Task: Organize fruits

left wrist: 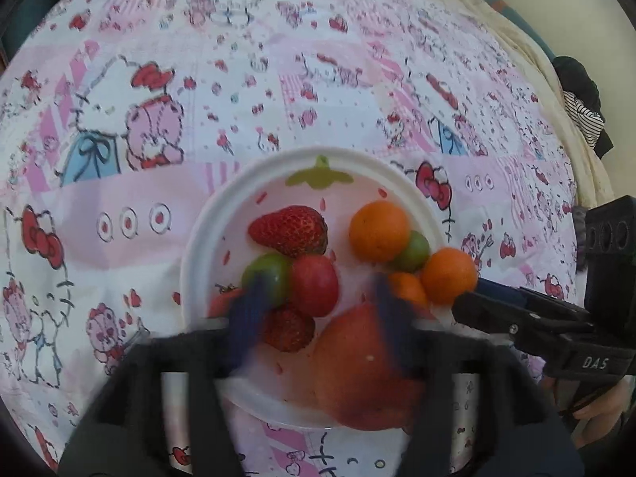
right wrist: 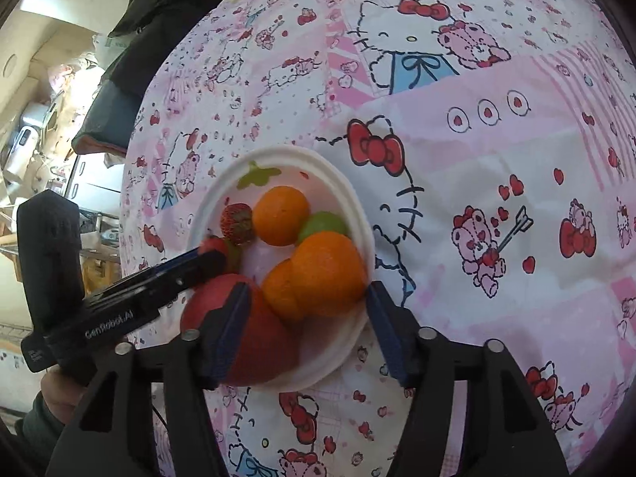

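Left wrist view: the white plate (left wrist: 198, 246) on the bed sheet (left wrist: 357, 79) holds strawberries (left wrist: 288, 230), oranges (left wrist: 377, 230), green fruits (left wrist: 268, 278) and, at six o'clock, a large red fruit (left wrist: 357, 365). The left claw (left wrist: 318, 310) gapes wide, empty; the right claw (right wrist: 308, 318), also wide, straddles an orange (right wrist: 328, 270) without closing.

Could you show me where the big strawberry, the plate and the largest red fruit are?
big strawberry (left wrist: 289, 229): left wrist view, middle of its red flesh.
plate (left wrist: 222, 202): left wrist view, bare white rim, upper left.
largest red fruit (right wrist: 262, 342): right wrist view, its exposed red side.
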Demonstrator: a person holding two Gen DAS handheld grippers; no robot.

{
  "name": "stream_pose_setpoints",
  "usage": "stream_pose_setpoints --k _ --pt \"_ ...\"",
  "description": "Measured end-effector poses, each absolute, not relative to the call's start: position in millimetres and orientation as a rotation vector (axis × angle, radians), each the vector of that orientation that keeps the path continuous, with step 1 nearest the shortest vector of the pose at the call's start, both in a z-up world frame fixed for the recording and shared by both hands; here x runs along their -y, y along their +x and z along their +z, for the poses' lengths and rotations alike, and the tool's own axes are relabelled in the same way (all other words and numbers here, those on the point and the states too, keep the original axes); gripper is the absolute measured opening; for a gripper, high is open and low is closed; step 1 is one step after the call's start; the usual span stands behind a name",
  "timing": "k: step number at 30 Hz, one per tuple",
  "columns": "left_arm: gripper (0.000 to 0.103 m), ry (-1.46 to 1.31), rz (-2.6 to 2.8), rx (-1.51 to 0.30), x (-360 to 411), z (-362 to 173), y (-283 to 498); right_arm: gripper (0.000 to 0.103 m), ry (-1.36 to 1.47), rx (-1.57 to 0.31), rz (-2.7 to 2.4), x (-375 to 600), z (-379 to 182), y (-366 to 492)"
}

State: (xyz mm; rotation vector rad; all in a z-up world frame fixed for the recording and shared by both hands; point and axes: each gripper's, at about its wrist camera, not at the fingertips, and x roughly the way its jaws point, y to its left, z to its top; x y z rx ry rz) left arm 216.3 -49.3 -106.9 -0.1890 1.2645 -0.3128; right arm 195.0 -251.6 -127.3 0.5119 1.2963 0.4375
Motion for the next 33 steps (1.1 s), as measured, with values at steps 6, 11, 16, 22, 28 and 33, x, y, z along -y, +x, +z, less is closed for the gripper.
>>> stream_pose_setpoints --k 6,11,16,22,28,33 --pt "0.082 -0.144 -0.301 -1.199 51.4 -88.4 210.6 0.094 0.526 -1.258 0.447 253.4 -116.5 195.5" --pt "0.082 -0.153 -0.234 -1.157 35.4 -80.0 208.0 0.095 0.529 -1.205 0.412 264.5 -104.7 194.1" --pt "0.082 -0.143 -0.153 -1.099 18.8 -65.9 194.7 0.097 0.463 -1.153 0.346 272.1 -88.8 186.8" --pt "0.082 -0.048 -0.059 -0.933 8.1 -15.1 162.8 0.098 0.409 -1.057 0.297 274.1 -53.2 161.2" --pt "0.095 -0.075 -0.033 -0.822 -12.0 22.4 115.9 0.098 0.330 -0.931 0.254 262.0 -8.1 117.4" --pt "0.100 -0.087 -0.032 -0.763 -16.9 37.0 81.9 0.098 0.220 -0.842 0.224 250.4 21.2 83.3"
